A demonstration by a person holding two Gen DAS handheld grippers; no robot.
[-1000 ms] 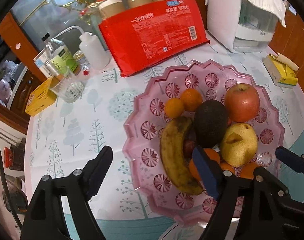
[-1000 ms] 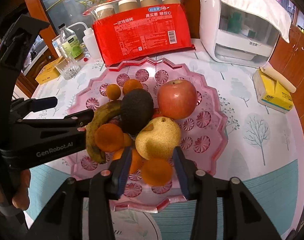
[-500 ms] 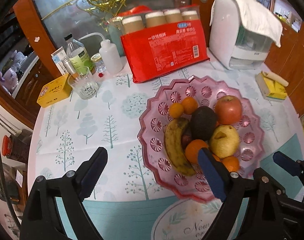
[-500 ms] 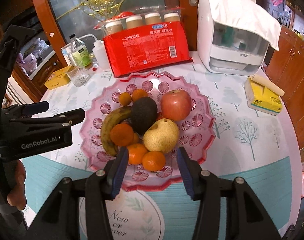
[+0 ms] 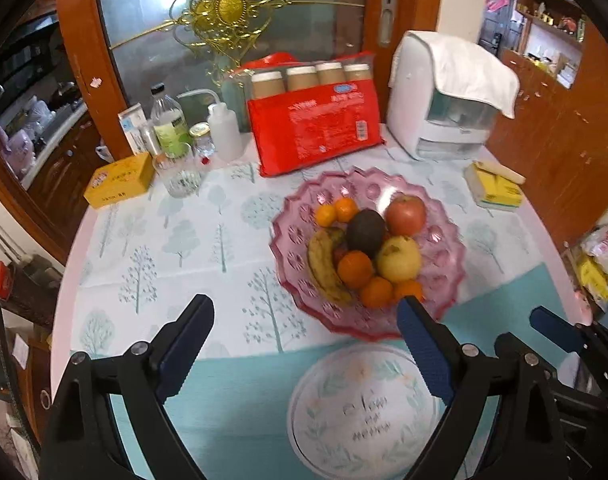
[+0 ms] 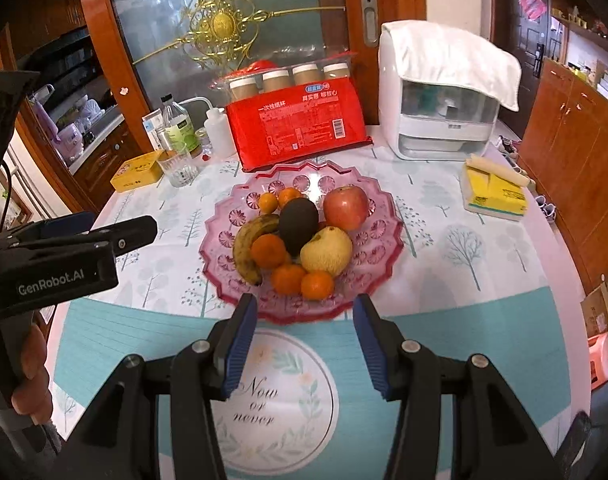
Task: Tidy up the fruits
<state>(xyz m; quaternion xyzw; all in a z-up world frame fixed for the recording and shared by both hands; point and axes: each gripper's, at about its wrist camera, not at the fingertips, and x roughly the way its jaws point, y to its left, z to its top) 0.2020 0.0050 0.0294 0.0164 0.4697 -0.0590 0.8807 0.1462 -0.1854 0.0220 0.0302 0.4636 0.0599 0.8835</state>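
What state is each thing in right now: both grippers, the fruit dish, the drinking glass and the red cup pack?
left gripper: open, empty.
right gripper: open, empty.
pink dish: upright on the table, fruit piled inside.
glass: upright, looks empty.
red cup pack: propped upright behind the dish, sealed.

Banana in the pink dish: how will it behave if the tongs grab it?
The banana looks brown-spotted, so it is probably soft and may bruise under a hard squeeze. Its curve lies along the dish beside an orange, so lifting it could nudge that fruit loose. It seems unlikely to roll.
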